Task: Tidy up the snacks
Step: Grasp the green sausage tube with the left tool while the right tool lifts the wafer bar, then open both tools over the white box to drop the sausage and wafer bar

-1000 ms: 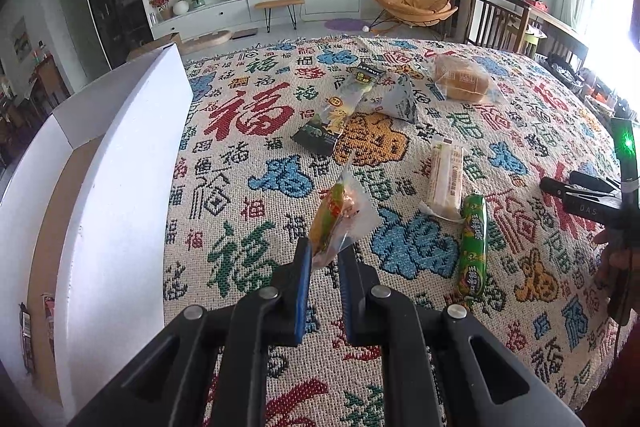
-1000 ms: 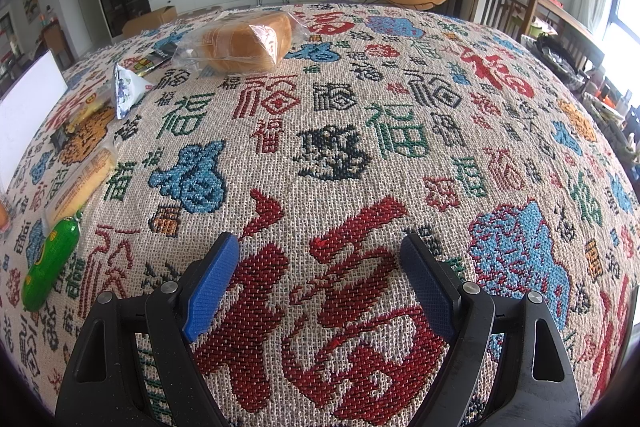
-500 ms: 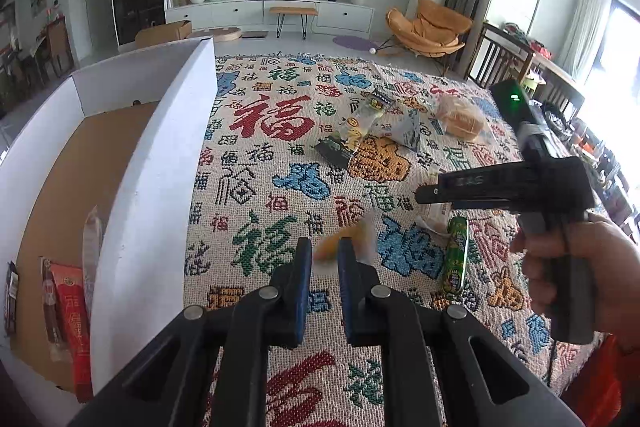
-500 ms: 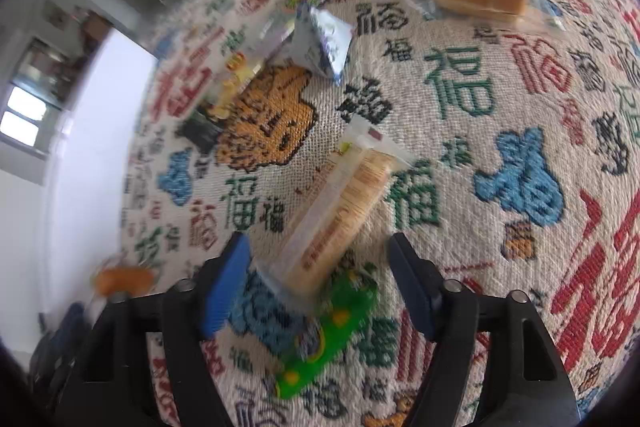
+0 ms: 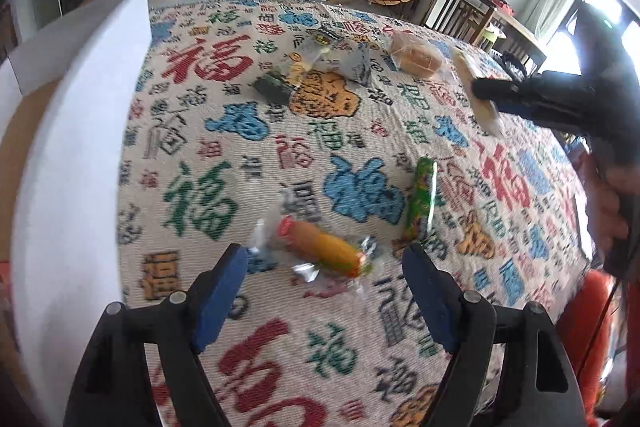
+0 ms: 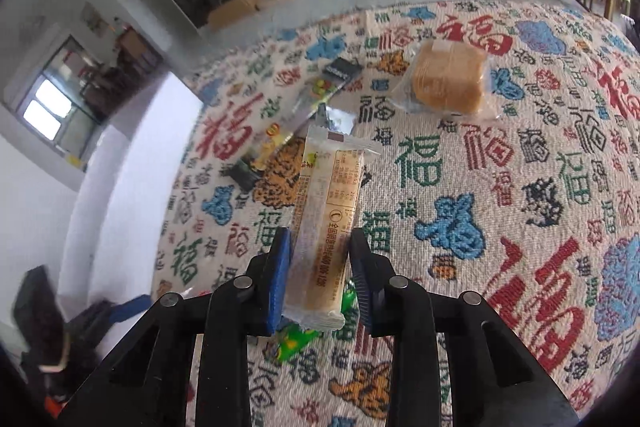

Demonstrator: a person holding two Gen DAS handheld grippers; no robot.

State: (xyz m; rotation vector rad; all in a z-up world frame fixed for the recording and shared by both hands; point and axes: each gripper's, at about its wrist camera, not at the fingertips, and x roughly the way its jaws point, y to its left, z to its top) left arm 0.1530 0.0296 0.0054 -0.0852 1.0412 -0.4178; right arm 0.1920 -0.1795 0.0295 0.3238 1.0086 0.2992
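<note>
My left gripper [image 5: 322,259] is open just above the patterned tablecloth [image 5: 360,107]. An orange sausage snack in clear wrap [image 5: 320,247] lies on the cloth between its fingers, loose. My right gripper [image 6: 318,251] is shut on a long beige wafer pack [image 6: 324,223] and holds it above the table. In the left wrist view the right gripper [image 5: 486,91] is at the right, with the wafer pack [image 5: 476,83] in it. A green sausage stick [image 5: 420,199] lies right of the orange snack; part of it shows under the wafer [image 6: 296,341].
A white cardboard box [image 5: 76,131] stands open at the table's left edge. A wrapped bread loaf [image 6: 448,79], a silver pouch [image 5: 358,67] and a long candy pack [image 6: 304,111] lie farther back. Chairs stand beyond the table at the right.
My left gripper opened and the orange snack dropped onto the cloth beside the box. My right gripper swung left, closed on the wafer pack and lifted it.
</note>
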